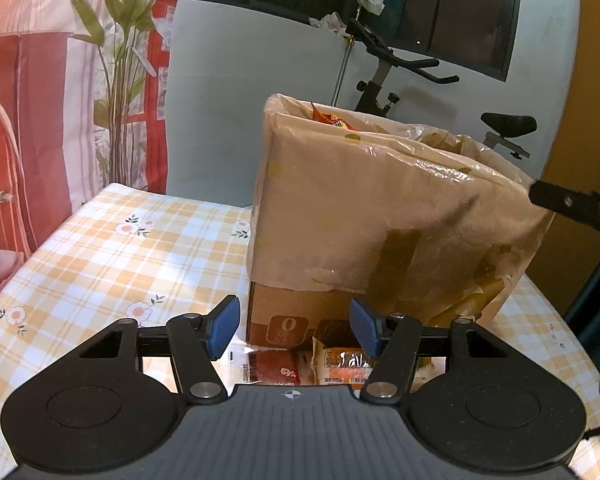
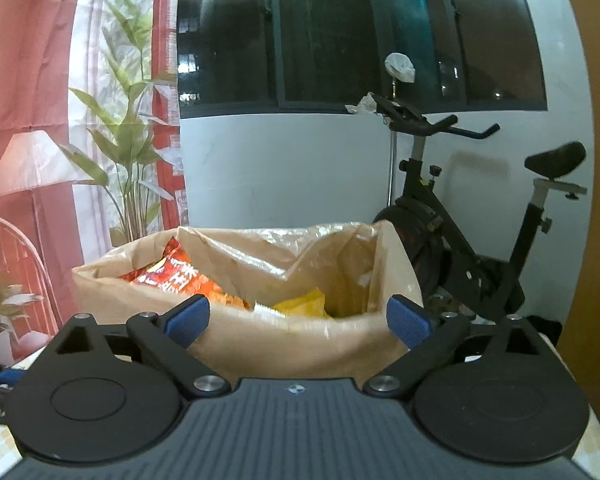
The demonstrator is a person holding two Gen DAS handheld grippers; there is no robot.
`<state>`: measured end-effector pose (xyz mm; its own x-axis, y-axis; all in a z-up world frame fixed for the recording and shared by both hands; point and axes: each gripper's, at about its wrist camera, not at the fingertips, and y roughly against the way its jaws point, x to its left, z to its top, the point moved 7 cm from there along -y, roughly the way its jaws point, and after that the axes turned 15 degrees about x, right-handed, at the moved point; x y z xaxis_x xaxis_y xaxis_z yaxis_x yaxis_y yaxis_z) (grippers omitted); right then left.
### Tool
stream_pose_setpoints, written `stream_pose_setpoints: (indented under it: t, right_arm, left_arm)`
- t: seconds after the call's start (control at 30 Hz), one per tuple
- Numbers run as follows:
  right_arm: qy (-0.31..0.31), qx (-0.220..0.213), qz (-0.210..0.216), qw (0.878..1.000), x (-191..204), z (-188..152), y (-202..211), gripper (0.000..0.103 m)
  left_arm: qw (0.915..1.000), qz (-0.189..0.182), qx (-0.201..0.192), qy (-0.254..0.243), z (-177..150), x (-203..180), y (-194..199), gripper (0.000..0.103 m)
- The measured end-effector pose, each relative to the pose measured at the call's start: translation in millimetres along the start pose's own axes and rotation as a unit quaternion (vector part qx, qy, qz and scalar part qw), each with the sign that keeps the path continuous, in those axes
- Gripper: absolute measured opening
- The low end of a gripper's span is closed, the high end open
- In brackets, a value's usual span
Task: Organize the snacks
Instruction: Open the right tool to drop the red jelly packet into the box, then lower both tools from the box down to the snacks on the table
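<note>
Left gripper [image 1: 294,330], jaws wide and empty, hovers low over two snack packets [image 1: 308,366] lying on the checked tablecloth [image 1: 100,248] against the foot of the cardboard box [image 1: 380,216]. The packets are probably light, crinkly and slippery; pinch a sealed edge. Right gripper [image 2: 298,318], also wide and empty, faces the box's plastic liner [image 2: 260,340], which holds a red bag [image 2: 176,276] and a yellow bag [image 2: 304,304].

Snack packets [image 1: 304,366] on table, others in lined box [image 2: 260,344]
</note>
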<state>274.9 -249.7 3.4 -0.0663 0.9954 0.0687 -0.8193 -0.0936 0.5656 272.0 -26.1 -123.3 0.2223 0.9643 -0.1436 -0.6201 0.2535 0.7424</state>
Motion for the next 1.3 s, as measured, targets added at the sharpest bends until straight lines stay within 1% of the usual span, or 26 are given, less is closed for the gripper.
stream_pose_setpoints:
  t: [0.27, 0.5, 0.7, 1.03, 1.3]
  right_arm:
    - [-0.023, 0.015, 0.001, 1.0, -5.3, -29.6, 12.0, 0.097]
    - [-0.038, 0.057, 0.009, 0.998, 1.4, -64.5, -1.4, 0.097]
    - [-0.041, 0.084, 0.02, 0.995, 13.2, -88.8, -14.2, 0.097]
    - [-0.035, 0.122, 0.035, 0.991, 33.3, -108.0, -33.8, 0.095]
    - [-0.034, 0.148, 0.041, 0.988, 40.2, -124.6, -45.8, 0.094]
  left_arm:
    - [1.0, 0.007, 0.0, -0.006, -1.4, 0.9, 1.4, 0.063]
    - [0.9998, 0.015, 0.005, -0.008, -5.4, 7.8, -1.5, 0.063]
    - [0.9997, 0.022, 0.012, -0.007, -11.7, 17.1, -5.3, 0.063]
    - [0.9992, 0.036, 0.019, -0.001, -15.9, 33.3, -10.6, 0.063]
    - [0.9988, 0.041, 0.028, 0.002, -23.2, 42.9, -16.2, 0.063]
